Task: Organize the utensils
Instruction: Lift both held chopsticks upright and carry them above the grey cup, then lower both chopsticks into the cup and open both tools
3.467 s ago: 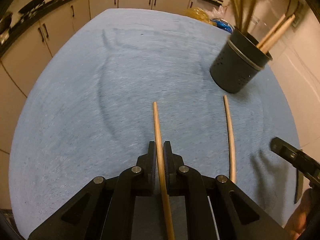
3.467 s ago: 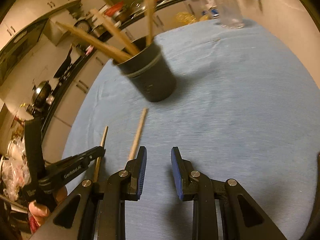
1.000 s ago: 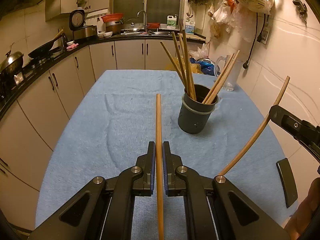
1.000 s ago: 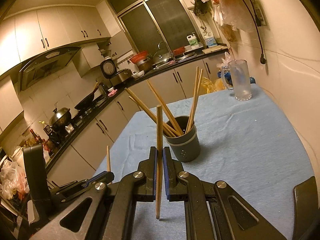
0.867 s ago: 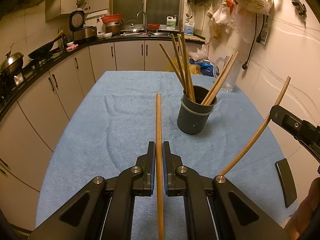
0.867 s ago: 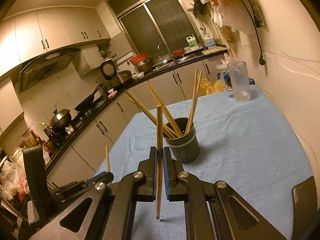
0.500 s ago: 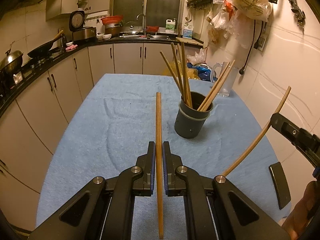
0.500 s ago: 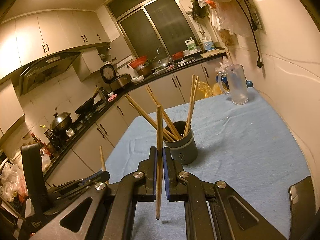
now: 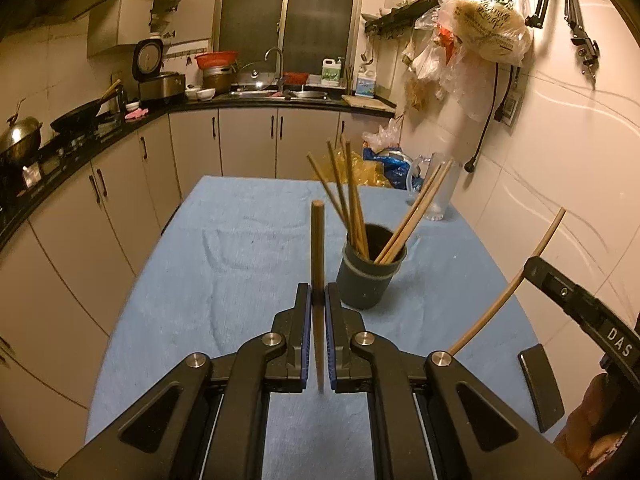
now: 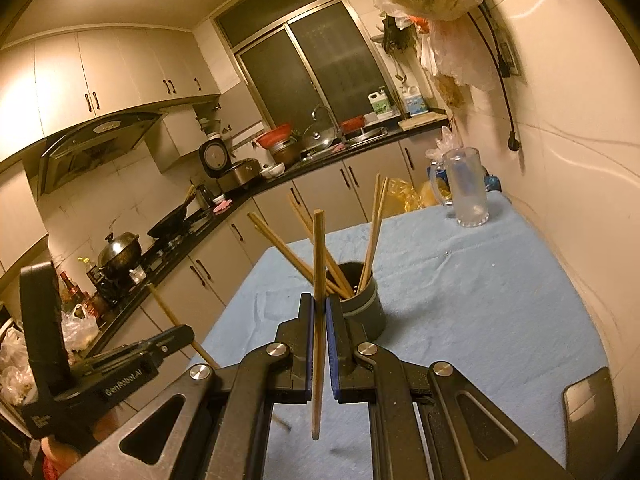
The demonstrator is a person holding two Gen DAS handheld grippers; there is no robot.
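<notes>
My left gripper point(image 9: 318, 300) is shut on a wooden chopstick point(image 9: 317, 248) that stands upright between its pads. The right gripper point(image 10: 319, 306) is likewise shut on a second chopstick point(image 10: 318, 256), also upright. A dark round utensil holder point(image 9: 366, 276) with several chopsticks leaning in it stands on the blue cloth just ahead and right of my left gripper; from the right wrist the holder point(image 10: 366, 312) sits right behind the fingers. Both grippers hang above the table. The right gripper's chopstick point(image 9: 516, 280) shows at the right edge of the left wrist view.
A blue cloth covers the table point(image 9: 240, 248). A clear glass mug point(image 10: 468, 192) stands at the far right corner by the tiled wall. A dark phone point(image 9: 540, 386) lies near the table's right edge. Kitchen cabinets and a worktop run along the left and back.
Both grippers have risen with their chopsticks and tilted up, so the holder looks lower and smaller. Earlier the chopsticks lay on the cloth and the right gripper was open.
</notes>
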